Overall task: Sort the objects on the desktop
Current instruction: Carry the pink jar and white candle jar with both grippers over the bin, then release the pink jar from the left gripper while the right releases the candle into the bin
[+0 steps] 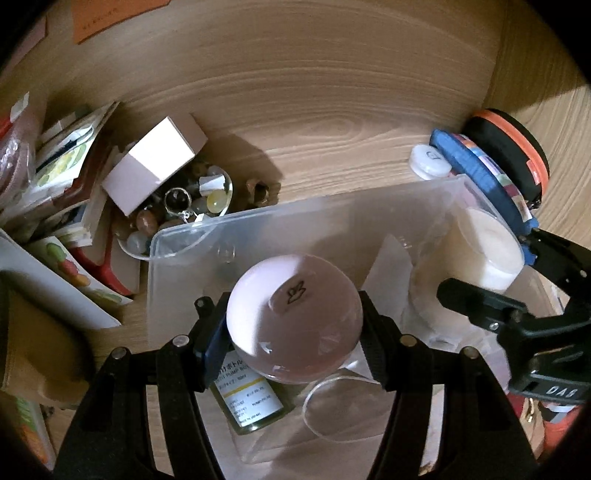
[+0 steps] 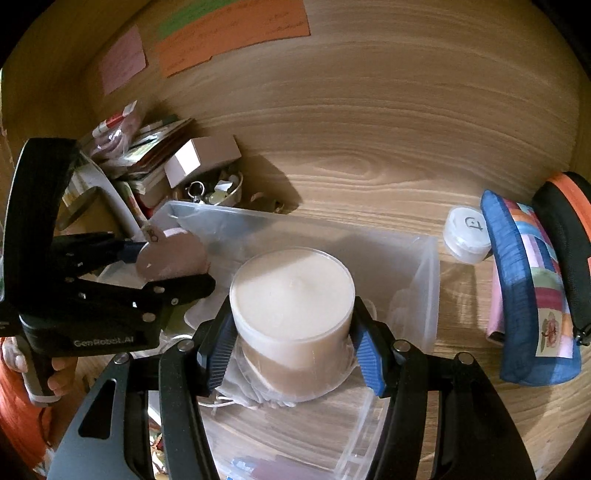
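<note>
1. Your left gripper (image 1: pixel 295 321) has its jaws closed on a pink round container (image 1: pixel 291 317) with a mark inked on its upturned face. It hangs over the clear plastic bin (image 1: pixel 258 229).
2. Your right gripper (image 2: pixel 293 332) has its jaws closed on a cream jar (image 2: pixel 291 306), pads (image 2: pixel 369 365) pressed against both sides. The jar is over the same bin (image 2: pixel 424 295), toward its right end.
3. In the left wrist view a small bottle (image 1: pixel 251 398) with a printed label lies inside the bin, below the pink container.
4. Left of the bin: a white box (image 1: pixel 155 166) resting on a bowl of small stones and trinkets (image 1: pixel 207 199), with a stack of booklets (image 1: pixel 70 177) farther left.
5. Right of the bin: a small white tub (image 2: pixel 467 236) with a mark on its lid, then a blue patchwork pouch (image 2: pixel 532 288), then a black case with an orange zip (image 2: pixel 569 229), all standing close together on the wooden desk (image 2: pixel 369 140).
6. Coloured paper notes (image 2: pixel 229 33) lie at the far side of the desk.
</note>
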`<state>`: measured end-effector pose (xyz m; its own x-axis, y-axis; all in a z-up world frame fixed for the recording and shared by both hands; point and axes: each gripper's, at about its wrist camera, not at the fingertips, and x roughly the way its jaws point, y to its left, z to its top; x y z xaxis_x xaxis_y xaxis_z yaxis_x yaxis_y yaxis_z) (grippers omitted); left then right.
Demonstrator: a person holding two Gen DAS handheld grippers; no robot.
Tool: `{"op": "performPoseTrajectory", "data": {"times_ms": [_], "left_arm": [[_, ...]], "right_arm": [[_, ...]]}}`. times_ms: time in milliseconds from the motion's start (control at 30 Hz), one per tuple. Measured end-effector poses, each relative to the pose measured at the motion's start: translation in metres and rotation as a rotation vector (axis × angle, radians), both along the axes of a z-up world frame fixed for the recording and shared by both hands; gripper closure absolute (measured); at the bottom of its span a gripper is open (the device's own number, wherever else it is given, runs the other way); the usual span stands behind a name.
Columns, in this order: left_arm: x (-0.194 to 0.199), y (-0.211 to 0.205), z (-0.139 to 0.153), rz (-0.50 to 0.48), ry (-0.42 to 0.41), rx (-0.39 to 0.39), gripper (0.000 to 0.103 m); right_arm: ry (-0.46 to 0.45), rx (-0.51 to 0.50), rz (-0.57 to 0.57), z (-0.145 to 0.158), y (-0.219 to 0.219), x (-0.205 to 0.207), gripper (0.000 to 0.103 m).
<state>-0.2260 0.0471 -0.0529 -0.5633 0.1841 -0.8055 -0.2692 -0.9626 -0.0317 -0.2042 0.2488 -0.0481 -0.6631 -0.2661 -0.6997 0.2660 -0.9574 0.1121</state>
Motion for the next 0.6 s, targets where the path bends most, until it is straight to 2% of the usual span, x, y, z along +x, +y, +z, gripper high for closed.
{"op": "performPoseTrajectory", "data": {"times_ms": [233,300,367,600], "left_arm": [[0.003,0.006,0.001,-0.004,0.034,-0.041,0.039],[0.006,0.008,0.002,-0.008,0.052,-0.063,0.037],[0.008,0.009,0.002,-0.008,0.065,-0.082,0.031],[0.012,0.011,0.001,-0.019,0.073,-0.088,0.029]], "right_arm": [[0.036,0.115,-0.003,-0.005,-0.016,0.005,0.045],[0.037,0.128,-0.004,-0.006,-0.017,0.005,0.044],[0.041,0.136,-0.010,-0.006,-0.016,0.005,0.043],[0.069,0.167,-0.034,-0.003,-0.012,0.007,0.033]]}}
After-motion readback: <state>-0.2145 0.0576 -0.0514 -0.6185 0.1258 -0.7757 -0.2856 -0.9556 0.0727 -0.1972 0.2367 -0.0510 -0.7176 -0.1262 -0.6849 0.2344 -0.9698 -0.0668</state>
